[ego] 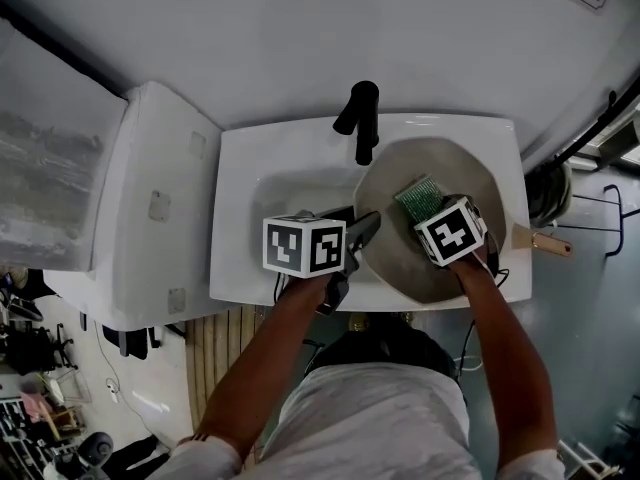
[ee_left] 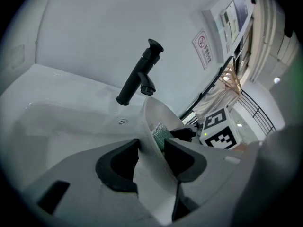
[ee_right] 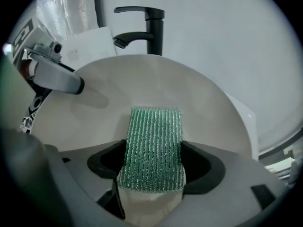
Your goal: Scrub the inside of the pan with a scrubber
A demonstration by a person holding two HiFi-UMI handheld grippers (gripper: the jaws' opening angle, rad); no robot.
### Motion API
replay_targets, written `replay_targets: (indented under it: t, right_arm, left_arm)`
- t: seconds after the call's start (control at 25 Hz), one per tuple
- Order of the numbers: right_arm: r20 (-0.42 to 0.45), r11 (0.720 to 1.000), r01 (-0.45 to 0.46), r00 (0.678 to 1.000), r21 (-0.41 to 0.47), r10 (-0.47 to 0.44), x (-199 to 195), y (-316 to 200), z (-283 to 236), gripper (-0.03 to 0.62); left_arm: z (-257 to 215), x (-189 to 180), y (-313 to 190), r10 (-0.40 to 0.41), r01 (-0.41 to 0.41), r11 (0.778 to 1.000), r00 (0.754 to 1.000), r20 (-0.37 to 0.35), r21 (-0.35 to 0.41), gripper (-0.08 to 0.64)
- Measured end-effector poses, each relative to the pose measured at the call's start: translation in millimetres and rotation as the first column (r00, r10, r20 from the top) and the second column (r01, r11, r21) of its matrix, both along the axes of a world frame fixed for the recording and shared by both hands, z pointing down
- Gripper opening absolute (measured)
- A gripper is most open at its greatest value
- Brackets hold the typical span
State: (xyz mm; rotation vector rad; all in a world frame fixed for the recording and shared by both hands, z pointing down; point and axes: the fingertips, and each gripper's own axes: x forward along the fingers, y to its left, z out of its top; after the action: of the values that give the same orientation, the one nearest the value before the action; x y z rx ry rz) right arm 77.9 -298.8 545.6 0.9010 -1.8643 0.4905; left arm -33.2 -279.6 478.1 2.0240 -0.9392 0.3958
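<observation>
A pale round pan [ego: 440,163] lies tilted in the right half of the white sink [ego: 260,158], its wooden handle [ego: 545,240] sticking out to the right. My left gripper [ego: 362,230] is shut on the pan's left rim; in the left gripper view the thin pan wall [ee_left: 154,119] runs between the jaws of that gripper [ee_left: 151,155]. My right gripper [ego: 428,210] is inside the pan, shut on a green mesh scrubber [ego: 420,198]. In the right gripper view the scrubber [ee_right: 154,145] lies flat against the pan's inner face [ee_right: 142,84], held by the gripper [ee_right: 152,162].
A black faucet [ego: 360,118] stands at the back of the sink, just above the pan's far rim. A white cabinet [ego: 150,198] adjoins the sink on the left. A wall rises behind the basin, and a dark metal rack [ego: 600,208] stands to the right.
</observation>
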Motion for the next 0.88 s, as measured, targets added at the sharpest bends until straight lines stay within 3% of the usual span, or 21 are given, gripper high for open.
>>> replay_targets:
  t: [0.2, 0.56, 0.72, 0.88]
  right_arm:
    - [-0.032, 0.997, -0.082, 0.996, -0.005, 0.081, 36, -4, 0, 0.354]
    - [-0.038, 0.993, -0.116, 0.992, 0.015, 0.116, 60, -1, -17, 0.354]
    - [0.03, 0.998, -0.059, 0.998, 0.012, 0.059, 42, 15, -42, 0.354]
    - [0.142, 0.998, 0.021, 0.99, -0.063, -0.012, 5, 46, -54, 0.354]
  left_arm:
    - [-1, 1, 0, 0.007, -0.007, 1.0, 1.0, -0.004, 0.005, 0.178]
    - [-1, 0, -1, 0.002, -0.002, 1.0, 1.0, -0.014, 0.004, 0.179]
    - [-1, 0, -1, 0.001, -0.001, 1.0, 1.0, -0.014, 0.005, 0.179]
    - [-1, 0, -1, 0.002, -0.002, 1.0, 1.0, -0.014, 0.004, 0.179]
